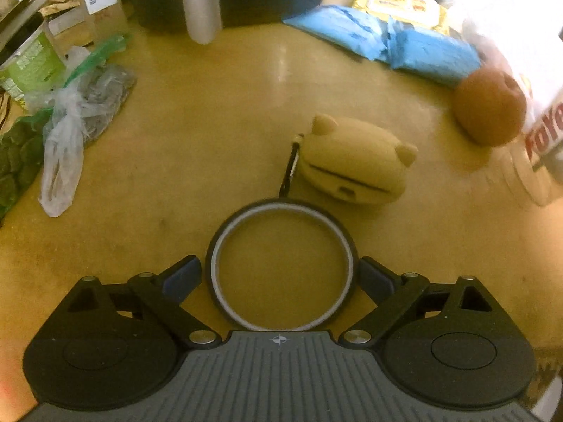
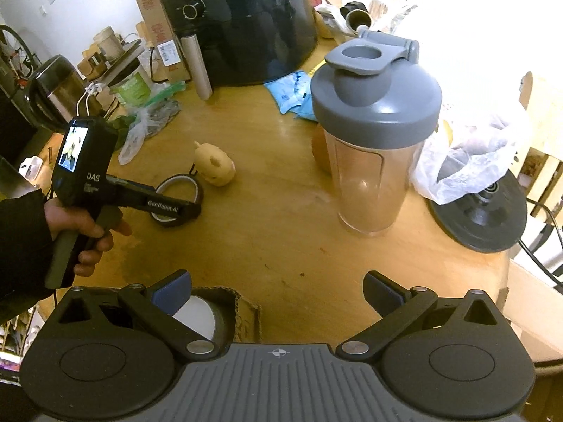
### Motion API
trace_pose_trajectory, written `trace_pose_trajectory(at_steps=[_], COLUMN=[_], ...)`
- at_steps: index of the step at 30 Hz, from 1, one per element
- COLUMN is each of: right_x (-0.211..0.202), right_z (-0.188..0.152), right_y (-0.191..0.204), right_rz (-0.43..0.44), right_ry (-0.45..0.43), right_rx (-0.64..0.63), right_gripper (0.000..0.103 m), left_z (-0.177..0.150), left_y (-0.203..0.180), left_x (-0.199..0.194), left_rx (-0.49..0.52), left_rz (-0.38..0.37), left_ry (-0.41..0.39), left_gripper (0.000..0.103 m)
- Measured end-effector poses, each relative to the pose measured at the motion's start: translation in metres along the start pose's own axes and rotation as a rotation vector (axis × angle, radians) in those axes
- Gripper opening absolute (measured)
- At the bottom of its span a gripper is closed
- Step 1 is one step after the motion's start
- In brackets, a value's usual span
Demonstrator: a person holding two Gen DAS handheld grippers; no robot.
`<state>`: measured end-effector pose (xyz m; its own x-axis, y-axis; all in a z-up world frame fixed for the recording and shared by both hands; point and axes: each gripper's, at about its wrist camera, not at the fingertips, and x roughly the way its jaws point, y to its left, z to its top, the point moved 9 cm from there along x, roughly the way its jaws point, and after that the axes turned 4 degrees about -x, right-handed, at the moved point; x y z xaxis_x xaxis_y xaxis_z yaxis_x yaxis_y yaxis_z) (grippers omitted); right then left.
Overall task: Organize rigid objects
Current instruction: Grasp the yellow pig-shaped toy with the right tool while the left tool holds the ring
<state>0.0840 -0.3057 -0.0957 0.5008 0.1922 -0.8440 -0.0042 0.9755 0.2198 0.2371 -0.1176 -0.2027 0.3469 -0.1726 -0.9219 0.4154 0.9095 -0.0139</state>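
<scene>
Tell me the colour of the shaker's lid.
Grey; the lid shows best in the right wrist view.

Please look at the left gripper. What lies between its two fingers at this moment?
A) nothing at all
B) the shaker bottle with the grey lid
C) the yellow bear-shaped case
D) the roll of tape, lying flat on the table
D: in the left wrist view the roll of tape lies flat on the table, with the open fingers of the left gripper on either side of it.

Dark tape ring lies flat on the wooden table; tan bear-eared case rests just beyond; lidded shaker bottle stands upright.
</scene>
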Motion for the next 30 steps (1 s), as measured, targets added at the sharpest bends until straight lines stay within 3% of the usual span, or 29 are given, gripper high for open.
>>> trace_pose_trajectory(at_steps=[12,30], right_x=[0.001,0.011], right_z=[0.000,0.007], right_y=[-0.001,0.027], right_rz=[0.000,0.050], right_ry=[-0.001,0.005], right_rx=[0.011,-0.061], right_gripper=[0.103,0.103], left_z=[-0.002,-0.006], left_y=[0.005,0.017], left_x=[-0.003,-0.081], left_rx=[-0.001,-0.093], left_rz=[0.015,0.009], left_ry=[0.003,-0.153], left_gripper=[0.092,0.092])
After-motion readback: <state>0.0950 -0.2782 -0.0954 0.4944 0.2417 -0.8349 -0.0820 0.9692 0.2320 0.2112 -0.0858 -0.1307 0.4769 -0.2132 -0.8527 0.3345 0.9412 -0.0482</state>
